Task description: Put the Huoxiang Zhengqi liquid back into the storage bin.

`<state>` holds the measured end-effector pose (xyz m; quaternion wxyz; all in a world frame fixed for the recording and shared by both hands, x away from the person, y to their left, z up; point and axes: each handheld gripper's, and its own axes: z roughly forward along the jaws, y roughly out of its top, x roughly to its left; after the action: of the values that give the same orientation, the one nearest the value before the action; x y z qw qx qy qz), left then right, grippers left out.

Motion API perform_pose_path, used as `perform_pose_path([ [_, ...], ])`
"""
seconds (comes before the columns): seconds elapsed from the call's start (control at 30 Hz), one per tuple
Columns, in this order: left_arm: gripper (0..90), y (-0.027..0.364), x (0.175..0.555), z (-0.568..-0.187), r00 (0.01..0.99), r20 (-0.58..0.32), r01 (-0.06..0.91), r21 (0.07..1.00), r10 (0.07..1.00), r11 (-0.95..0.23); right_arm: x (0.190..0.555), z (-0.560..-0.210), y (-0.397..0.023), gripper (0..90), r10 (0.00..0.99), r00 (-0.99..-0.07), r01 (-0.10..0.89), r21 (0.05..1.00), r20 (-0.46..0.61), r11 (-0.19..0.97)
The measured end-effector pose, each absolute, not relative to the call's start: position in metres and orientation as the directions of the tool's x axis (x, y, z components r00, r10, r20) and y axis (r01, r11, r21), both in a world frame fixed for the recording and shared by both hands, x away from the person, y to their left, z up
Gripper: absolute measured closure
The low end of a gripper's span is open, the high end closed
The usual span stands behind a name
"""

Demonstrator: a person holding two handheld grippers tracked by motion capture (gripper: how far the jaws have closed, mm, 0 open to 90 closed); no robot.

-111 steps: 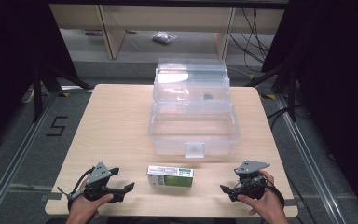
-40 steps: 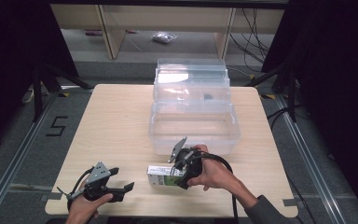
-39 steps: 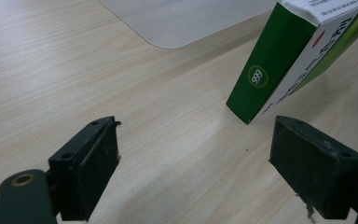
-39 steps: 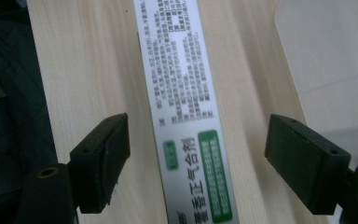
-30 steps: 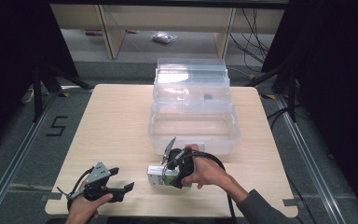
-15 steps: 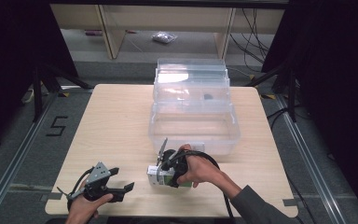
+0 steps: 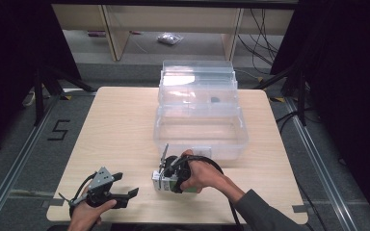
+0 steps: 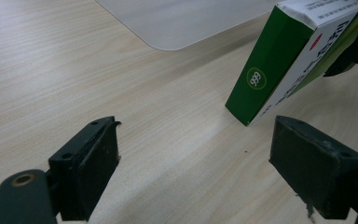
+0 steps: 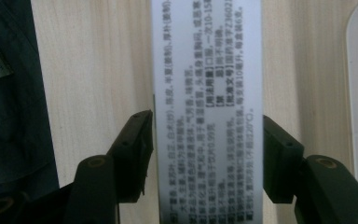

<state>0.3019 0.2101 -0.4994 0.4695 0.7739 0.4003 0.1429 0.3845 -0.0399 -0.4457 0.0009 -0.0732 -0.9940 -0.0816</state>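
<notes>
Print in small dark Chinese characters covers the white face of the carton in the right gripper view, too blurred to read, with the right tongs clamped on its two long sides. From the left gripper view the carton shows a green end with a round white emblem and is tilted, one corner near the worktop, while the left tongs gape wide and grasp nothing. From above, the carton sits near the worktop's front edge, just before a clear plastic bin; a "5" marks the floor at left.
</notes>
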Motion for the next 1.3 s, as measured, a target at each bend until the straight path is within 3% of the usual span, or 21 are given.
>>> perform_pose_path([
  [0.17, 14.8, 0.211, 0.302, -0.499, 0.638, -0.150, 0.485, 0.840, 0.755, -0.243, 0.387, -0.450, -0.035, 49.4, 0.097, -0.995, 0.096, 0.157, 0.004, 0.983],
  [0.47, 14.8, 0.211, 0.302, -0.499, 0.638, -0.146, 0.484, 0.840, 0.756, -0.246, 0.388, -0.449, -0.030, 63.9, 0.066, -0.998, 0.063, 0.112, -0.019, 0.992],
  [1.3, 14.8, 0.210, 0.302, -0.500, 0.642, -0.152, 0.484, 0.841, 0.751, -0.243, 0.389, -0.402, -0.082, 64.7, 0.032, -0.999, 0.027, 0.153, -0.034, 0.988],
])
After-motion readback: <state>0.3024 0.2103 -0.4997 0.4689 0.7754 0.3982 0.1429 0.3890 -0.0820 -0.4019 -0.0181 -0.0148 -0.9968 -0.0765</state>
